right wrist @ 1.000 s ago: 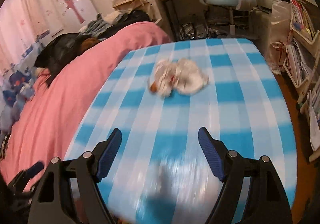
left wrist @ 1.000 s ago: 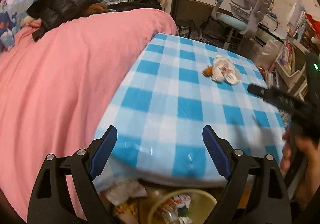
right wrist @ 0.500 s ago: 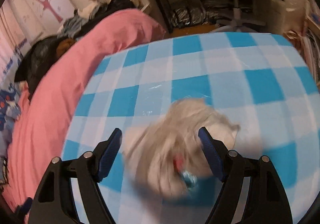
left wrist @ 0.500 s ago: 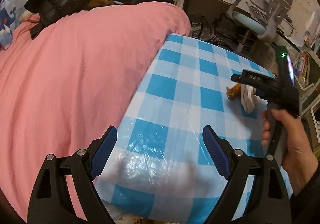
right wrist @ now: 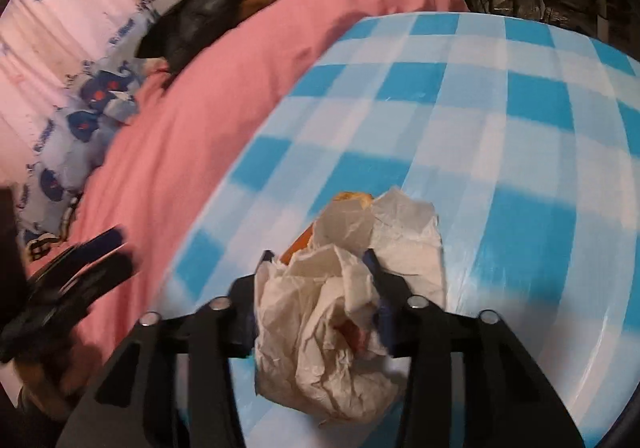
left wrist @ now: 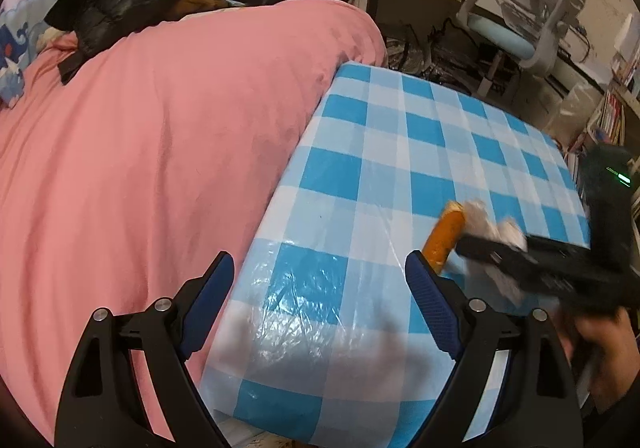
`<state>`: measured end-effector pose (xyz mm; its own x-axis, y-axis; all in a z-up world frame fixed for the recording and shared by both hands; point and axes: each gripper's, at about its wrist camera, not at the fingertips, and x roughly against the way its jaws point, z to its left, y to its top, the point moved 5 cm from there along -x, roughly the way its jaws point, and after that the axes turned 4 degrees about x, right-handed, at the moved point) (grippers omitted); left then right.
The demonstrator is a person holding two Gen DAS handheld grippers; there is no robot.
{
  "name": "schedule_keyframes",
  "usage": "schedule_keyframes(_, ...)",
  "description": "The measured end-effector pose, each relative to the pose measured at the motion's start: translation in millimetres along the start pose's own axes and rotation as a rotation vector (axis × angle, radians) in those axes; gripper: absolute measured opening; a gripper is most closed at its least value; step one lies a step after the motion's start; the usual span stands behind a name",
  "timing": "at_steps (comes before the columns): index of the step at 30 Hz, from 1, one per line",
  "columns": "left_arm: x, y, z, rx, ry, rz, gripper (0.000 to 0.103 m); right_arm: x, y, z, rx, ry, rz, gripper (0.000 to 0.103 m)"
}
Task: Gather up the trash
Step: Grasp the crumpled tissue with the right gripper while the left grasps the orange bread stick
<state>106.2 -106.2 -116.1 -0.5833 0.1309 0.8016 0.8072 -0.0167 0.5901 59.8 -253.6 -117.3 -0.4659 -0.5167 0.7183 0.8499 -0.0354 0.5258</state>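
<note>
A wad of crumpled white paper wrapping (right wrist: 336, 300) with an orange piece of food (right wrist: 300, 244) in it sits between the fingers of my right gripper (right wrist: 318, 272), which is shut on it, just above the blue-and-white checked table (right wrist: 500, 152). In the left wrist view the right gripper (left wrist: 492, 248) holds the same wad (left wrist: 496, 228), with the orange food (left wrist: 444, 236) sticking out to the left. My left gripper (left wrist: 320, 300) is open and empty above the table's near left corner (left wrist: 320, 328).
A pink bed cover (left wrist: 152, 152) lies along the table's left side, with dark clothes (left wrist: 120, 4) piled at its far end. A blue and grey desk chair (left wrist: 520, 24), a desk and shelves stand beyond the table.
My right gripper has reached the paper wad, shut on it and pulled it toward the near side of the table. My left gripper has stayed open and moved up over the table's corner.
</note>
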Motion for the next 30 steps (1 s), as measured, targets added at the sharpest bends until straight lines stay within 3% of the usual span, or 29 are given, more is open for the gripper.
schedule_keyframes(7, -8, -6, -10, -0.019, -0.01, 0.018, 0.084, 37, -34, 4, -0.012, -0.107, -0.021, 0.059)
schedule_keyframes(12, -21, -6, -34, -0.104, -0.047, 0.014, 0.084, 49, -46, -10, -0.054, -0.202, -0.007, 0.059)
schedule_keyframes(14, -30, -7, -44, -0.131, -0.061, 0.025, 0.084, 53, -48, -11, -0.058, -0.213, -0.014, 0.066)
schedule_keyframes(16, -36, -6, -52, -0.143, -0.077, 0.035, 0.084, 56, -51, -6, -0.025, -0.245, -0.014, 0.073)
schedule_keyframes(19, -45, -4, -67, -0.172, -0.089, 0.043, 0.084, 47, -54, -1, 0.073, -0.324, 0.03, 0.072)
schedule_keyframes(23, -55, -6, -83, -0.228, -0.083, 0.059, 0.082, 37, -62, 2, 0.157, -0.366, 0.081, 0.047)
schedule_keyframes(26, -65, -8, -88, -0.234, -0.088, 0.093, 0.071, 38, -63, 1, 0.171, -0.362, 0.081, 0.039)
schedule_keyframes(30, -77, -10, -91, -0.217, -0.098, 0.133, 0.059, 44, -62, -1, 0.16, -0.355, 0.067, 0.036)
